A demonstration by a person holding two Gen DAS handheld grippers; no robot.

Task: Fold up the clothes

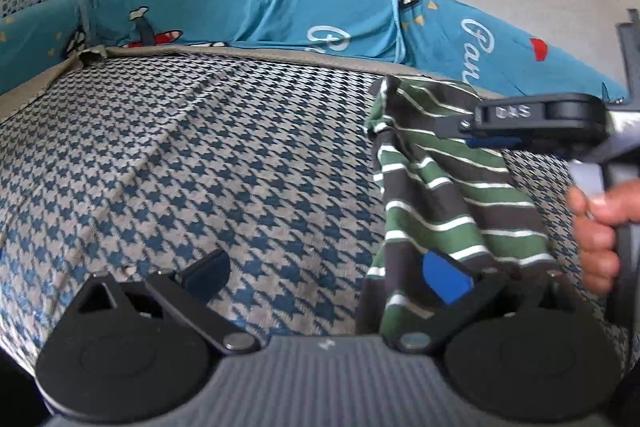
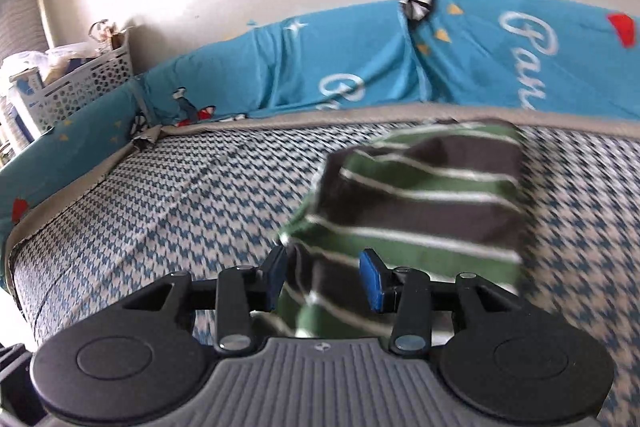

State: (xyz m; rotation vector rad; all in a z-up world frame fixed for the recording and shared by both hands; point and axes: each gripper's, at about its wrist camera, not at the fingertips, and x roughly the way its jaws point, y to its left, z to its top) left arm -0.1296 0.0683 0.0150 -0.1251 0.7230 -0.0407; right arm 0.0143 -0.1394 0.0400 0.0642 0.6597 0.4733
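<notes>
Your striped garment (image 1: pixel 440 187) hangs bunched at 3 o'clock above the bed (image 1: pixel 200 167), unfolded. Right hand-held gripper (image 2: pixel 326 279) stands part-open around it; left hand-held gripper (image 1: pixel 328 275) gapes empty.

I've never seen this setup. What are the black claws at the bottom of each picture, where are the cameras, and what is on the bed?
A person holds a two-finger gripper in each hand; a camera on each looks forward along its fingers. The left view shows the left gripper, open and empty, with the right hand holding the other gripper beside it. The right view shows the right gripper, jaws part open with a green-and-grey striped garment between them; whether it is pinched is unclear. Below lies a blue-and-grey houndstooth bed cover, bordered by a teal cartoon-print bumper.
</notes>
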